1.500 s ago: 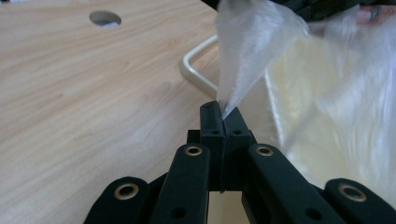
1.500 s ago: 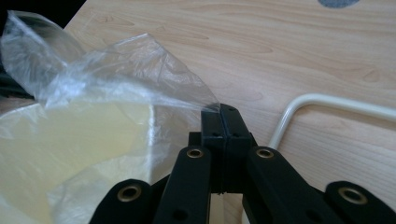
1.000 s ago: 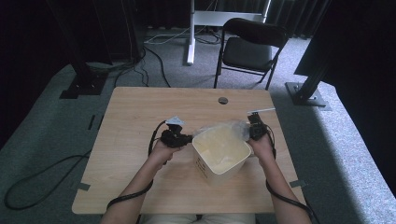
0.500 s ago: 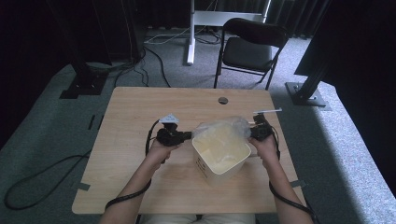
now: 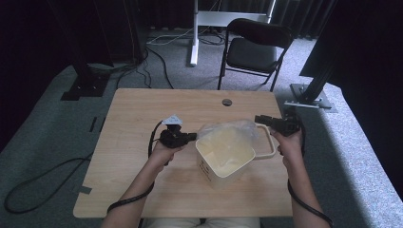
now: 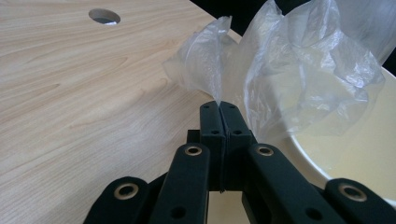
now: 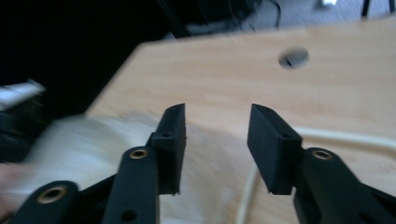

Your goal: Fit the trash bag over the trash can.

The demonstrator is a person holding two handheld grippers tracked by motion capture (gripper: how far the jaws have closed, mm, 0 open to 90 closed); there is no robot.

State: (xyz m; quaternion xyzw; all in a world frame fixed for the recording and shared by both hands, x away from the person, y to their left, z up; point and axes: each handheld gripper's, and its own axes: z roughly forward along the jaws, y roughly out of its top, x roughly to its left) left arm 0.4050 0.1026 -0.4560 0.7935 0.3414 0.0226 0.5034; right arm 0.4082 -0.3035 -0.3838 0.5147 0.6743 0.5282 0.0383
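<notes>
My left tool (image 6: 219, 109) is clamped on the clear plastic bag (image 6: 299, 79), which lines the cream bin (image 5: 223, 154) just ahead of it. My right tool (image 7: 217, 135) has just been opening, empty; I'd regrip the liner's far edge squarely.

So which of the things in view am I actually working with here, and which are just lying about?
In the job:
- clear plastic bag, pinched at one edge by the shut left gripper
- cream bin the bag sits in
- cream ring lying beside the bin
- right gripper, jaws just opened, nothing between them

Lying about:
- folding chair
- floor cables
- table's cable hole
</notes>
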